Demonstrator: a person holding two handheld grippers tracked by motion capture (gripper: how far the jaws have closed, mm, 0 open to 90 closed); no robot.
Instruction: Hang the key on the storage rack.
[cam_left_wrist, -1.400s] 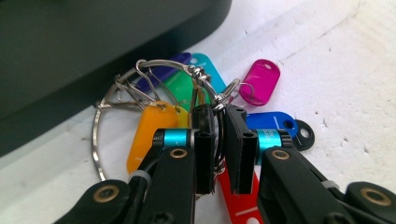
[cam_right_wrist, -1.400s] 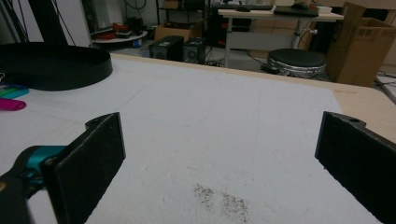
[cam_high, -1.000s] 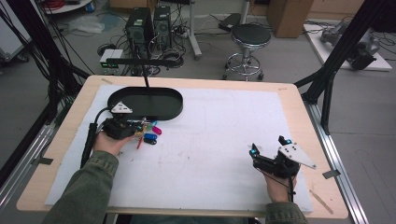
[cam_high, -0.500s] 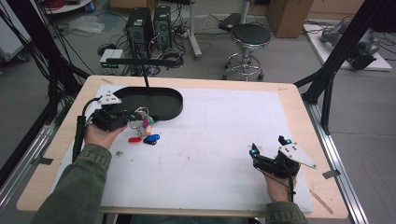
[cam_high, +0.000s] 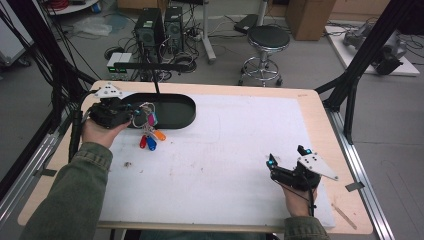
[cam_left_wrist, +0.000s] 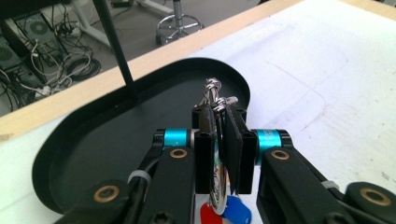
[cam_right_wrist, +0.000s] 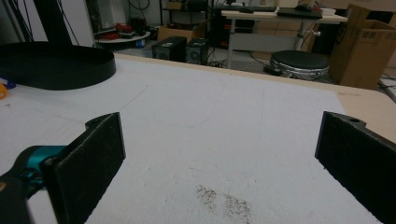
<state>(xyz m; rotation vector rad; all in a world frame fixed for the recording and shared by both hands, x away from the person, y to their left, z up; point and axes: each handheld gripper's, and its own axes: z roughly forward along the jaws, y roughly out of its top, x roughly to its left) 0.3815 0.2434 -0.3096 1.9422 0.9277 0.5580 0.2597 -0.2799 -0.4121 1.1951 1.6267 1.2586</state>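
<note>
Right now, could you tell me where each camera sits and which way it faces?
High view: above the table's near edge, facing forward and down; both forearms show.
Left gripper view: on the left hand-held gripper, over the tray; jaws pinch the keys.
Right gripper view: low, across the table; open jaws.
All views share the tray.

- The left gripper (cam_high: 131, 116) now hangs higher and nearer the black tray (cam_high: 175, 117) than a second ago.
- The key bunch (cam_high: 148, 131) now dangles from its jaws, its lowest tags near the mat (cam_high: 225, 160).
</note>
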